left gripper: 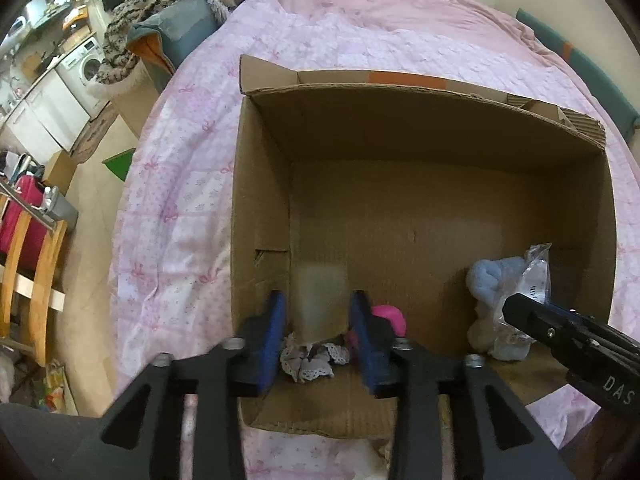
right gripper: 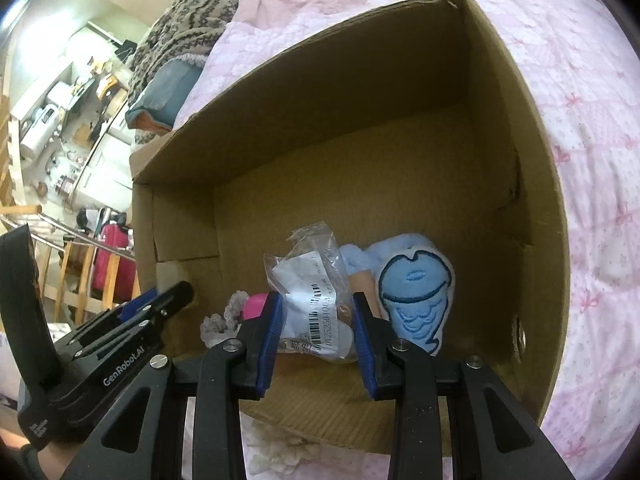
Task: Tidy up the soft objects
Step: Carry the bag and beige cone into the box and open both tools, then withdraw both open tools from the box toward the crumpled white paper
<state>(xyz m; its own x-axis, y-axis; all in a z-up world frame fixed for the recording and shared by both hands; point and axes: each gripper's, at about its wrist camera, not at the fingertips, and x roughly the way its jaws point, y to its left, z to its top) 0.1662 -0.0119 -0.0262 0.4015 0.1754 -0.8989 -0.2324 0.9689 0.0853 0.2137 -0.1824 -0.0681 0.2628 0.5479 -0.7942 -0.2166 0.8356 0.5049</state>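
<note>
**Two grippers over the box**

Both hover inside the cardboard box (right gripper: 520, 128) on the bed (left gripper: 180, 208). Right gripper (right gripper: 316, 320), fingers spread, straddles the plastic-bagged item (right gripper: 308, 292) beside the blue plush (right gripper: 416, 292); closing comes next. Left gripper (left gripper: 318, 328) gapes empty above lace cloth (left gripper: 312, 360).

Brown box (left gripper: 420, 200), pink bow-print quilt (left gripper: 192, 168), blue plush (right gripper: 414, 292).

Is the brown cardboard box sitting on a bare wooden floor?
No, the brown cardboard box rests on a pink patterned quilt spread over a bed.
</note>
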